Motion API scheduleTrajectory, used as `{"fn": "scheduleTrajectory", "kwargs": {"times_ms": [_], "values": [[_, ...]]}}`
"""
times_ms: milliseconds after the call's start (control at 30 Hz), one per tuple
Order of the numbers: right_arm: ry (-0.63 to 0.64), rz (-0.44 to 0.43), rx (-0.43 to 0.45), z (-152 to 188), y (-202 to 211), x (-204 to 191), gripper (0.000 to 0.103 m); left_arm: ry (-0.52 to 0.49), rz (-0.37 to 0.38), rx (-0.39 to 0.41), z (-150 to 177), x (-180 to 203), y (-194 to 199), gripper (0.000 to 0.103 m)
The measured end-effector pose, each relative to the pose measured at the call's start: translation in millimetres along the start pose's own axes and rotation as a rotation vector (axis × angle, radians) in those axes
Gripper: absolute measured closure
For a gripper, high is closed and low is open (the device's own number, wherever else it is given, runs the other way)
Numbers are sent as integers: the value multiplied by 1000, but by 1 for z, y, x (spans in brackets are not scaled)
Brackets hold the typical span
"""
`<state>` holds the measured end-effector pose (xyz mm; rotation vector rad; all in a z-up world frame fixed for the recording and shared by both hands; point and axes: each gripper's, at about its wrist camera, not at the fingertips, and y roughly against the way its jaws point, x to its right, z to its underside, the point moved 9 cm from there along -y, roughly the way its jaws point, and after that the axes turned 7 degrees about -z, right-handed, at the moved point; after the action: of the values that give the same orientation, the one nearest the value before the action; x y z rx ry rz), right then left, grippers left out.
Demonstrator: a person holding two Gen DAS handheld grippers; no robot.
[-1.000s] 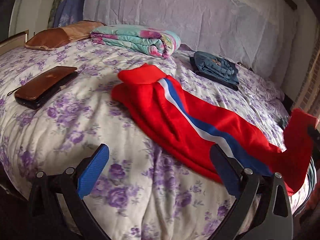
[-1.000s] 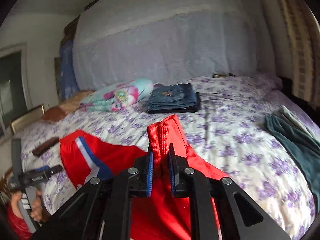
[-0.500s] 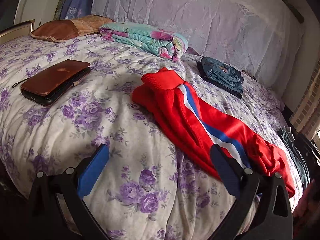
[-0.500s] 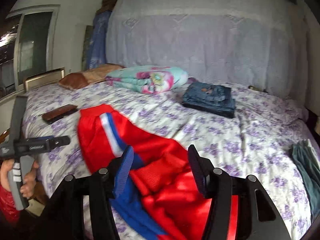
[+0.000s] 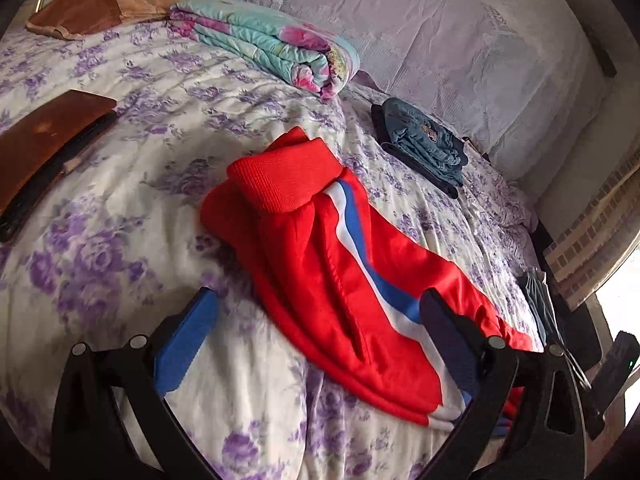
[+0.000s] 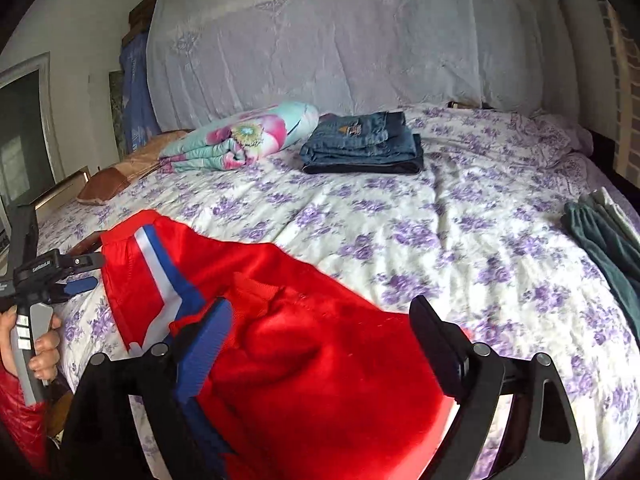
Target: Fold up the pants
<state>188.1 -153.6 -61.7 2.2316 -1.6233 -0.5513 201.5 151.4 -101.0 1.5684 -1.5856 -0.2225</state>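
Red track pants (image 5: pixel 332 264) with a white and blue side stripe lie loosely along the front of the bed, ribbed end toward the far left; they also show in the right wrist view (image 6: pixel 304 344). My left gripper (image 5: pixel 316 336) is open and empty, low over the pants' middle. My right gripper (image 6: pixel 320 340) is open and empty, just above the pants' other end. The left gripper also shows at the left edge of the right wrist view (image 6: pixel 60 272), held in a hand.
The bed has a purple-flowered cover (image 6: pixel 440 240). On it are a folded floral blanket (image 5: pixel 264 44), folded jeans (image 5: pixel 424 148), a brown case (image 5: pixel 44 148), a brown pillow (image 5: pixel 100 8) and green clothes (image 6: pixel 604 244) at the right edge.
My right gripper opened and let go of the pants' end, which dropped onto the bed. My left gripper moved closer over the pants.
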Motion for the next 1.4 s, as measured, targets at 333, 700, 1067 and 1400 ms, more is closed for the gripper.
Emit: {"fn": "scheduleTrajectory", "kwargs": {"times_ms": [333, 700, 1067, 1400], "values": [[-17, 61, -150, 42, -25, 39, 12, 72, -11, -7, -22, -13, -19, 35], [-58, 166, -12, 34, 22, 102, 7, -92, -131, 119, -27, 26, 16, 81], [-471, -107, 39, 56, 26, 164, 6, -810, -34, 339, 80, 278, 60, 81], [-478, -143, 76, 56, 34, 163, 6, -948, -35, 251, 163, 269, 29, 8]]}}
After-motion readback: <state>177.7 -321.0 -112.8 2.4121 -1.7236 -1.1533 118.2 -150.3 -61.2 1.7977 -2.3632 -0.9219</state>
